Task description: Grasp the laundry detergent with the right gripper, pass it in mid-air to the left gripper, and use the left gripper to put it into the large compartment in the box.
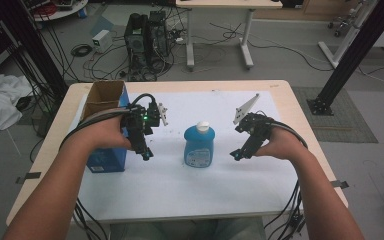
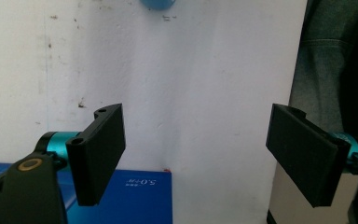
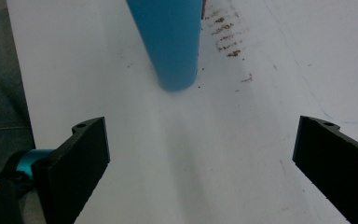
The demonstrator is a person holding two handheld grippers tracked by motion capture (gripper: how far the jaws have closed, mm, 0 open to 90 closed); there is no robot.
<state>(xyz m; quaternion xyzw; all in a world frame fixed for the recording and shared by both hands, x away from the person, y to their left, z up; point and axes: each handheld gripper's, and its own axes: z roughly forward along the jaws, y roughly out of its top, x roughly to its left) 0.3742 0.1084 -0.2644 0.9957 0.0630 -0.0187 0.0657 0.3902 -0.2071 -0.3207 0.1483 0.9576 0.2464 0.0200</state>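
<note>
High view | white sheet point(image 1: 180, 195) over wooden table point(image 1: 45, 150); cabled floor | left gripper point(image 1: 145, 152), right gripper point(image 1: 237, 154): jaws apart

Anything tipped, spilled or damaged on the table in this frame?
Nothing stands out. The blue bottle stands upright, cap on, between both open grippers. The open cardboard box sits upright at left. The white sheet has some small brown specks.
</note>
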